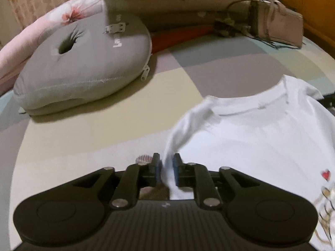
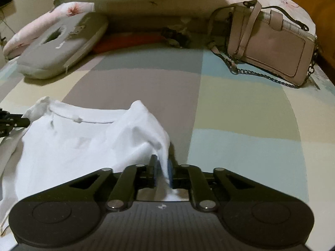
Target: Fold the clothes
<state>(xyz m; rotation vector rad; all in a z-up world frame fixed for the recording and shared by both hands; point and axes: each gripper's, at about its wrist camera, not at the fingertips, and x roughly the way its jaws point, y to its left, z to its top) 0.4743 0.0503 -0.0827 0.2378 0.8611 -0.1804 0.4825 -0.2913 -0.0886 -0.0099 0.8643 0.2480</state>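
A white T-shirt (image 1: 251,142) lies flat on the bed with its neckline away from me and a small red heart print (image 1: 325,174) near its right edge. My left gripper (image 1: 167,167) stands over the shirt's left shoulder. Its jaws are a little apart and a strand of white cloth hangs loose between the blue pads. In the right wrist view the same shirt (image 2: 73,146) spreads to the left. My right gripper (image 2: 162,167) is at the right shoulder, jaws slightly apart, with a fold of the cloth draped between them.
The pastel patchwork bedsheet (image 2: 240,115) stretches ahead. A grey cushion with a hole (image 1: 83,62) lies far left, a pink handbag with a chain (image 2: 270,50) far right, and a red item (image 1: 178,37) and pillows at the head. A wooden frame (image 1: 314,4) edges the right.
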